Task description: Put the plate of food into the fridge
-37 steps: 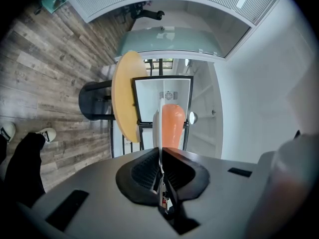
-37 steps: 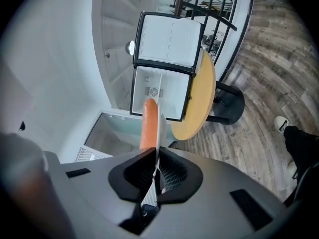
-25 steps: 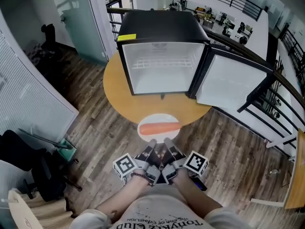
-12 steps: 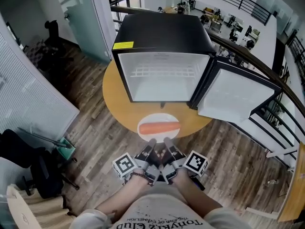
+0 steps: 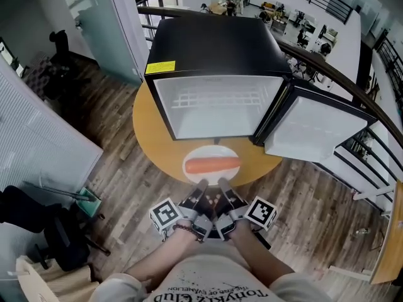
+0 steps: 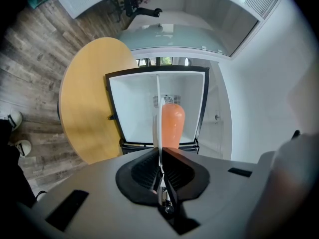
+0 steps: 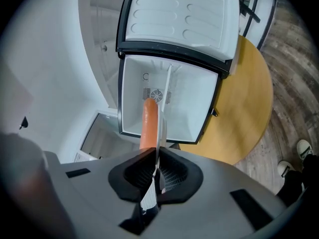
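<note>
A white plate [image 5: 211, 154] carrying an orange sausage [image 5: 211, 165] is held level in front of the open mini fridge [image 5: 217, 106]. My left gripper [image 5: 200, 187] is shut on the plate's near rim [image 6: 157, 108], and my right gripper [image 5: 221, 186] is shut on the same rim [image 7: 162, 113] beside it. In both gripper views the plate shows edge-on, with the sausage [image 6: 172, 126] [image 7: 148, 123] lying along it. The fridge is black with an empty white interior and a wire shelf [image 5: 218, 97]. Its door [image 5: 321, 137] is swung open to the right.
The fridge stands on a round wooden table [image 5: 151, 131] over a wood plank floor. A glass partition [image 5: 101, 24] and a railing [image 5: 359, 99] lie behind it. An office chair [image 5: 38, 231] sits at the lower left.
The plate and both grippers have edged slightly forward toward the fridge, which now looks a little larger and nearer in the head view. Both grips are unchanged.
</note>
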`<state>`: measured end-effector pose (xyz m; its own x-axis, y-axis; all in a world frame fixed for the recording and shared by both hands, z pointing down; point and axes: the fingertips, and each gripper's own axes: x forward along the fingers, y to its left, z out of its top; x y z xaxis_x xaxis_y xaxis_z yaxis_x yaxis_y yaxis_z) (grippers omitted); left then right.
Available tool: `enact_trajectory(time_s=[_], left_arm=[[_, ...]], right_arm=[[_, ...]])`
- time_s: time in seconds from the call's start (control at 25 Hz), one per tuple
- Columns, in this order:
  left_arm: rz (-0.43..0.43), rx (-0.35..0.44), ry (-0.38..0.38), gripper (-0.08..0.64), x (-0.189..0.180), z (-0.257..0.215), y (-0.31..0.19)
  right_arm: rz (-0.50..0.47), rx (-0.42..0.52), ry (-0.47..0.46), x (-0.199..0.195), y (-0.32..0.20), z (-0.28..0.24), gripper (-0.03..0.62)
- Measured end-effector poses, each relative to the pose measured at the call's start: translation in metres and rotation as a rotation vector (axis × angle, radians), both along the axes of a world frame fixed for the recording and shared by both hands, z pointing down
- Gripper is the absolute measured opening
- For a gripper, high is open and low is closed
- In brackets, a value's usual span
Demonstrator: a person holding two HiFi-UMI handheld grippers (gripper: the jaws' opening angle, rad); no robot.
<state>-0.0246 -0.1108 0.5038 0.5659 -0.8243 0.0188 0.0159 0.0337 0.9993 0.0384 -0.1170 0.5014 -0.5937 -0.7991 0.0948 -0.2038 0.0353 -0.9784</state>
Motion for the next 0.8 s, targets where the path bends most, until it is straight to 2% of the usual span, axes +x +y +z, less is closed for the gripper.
enact_trajectory(time_s=[0.8], left_arm=[[0.03,0.025,-0.003,0.034,-0.008,-0.026,-0.106]], right_arm=[[0.003,0.054,-0.016,-0.007,-0.106,-0.028,0.041]])
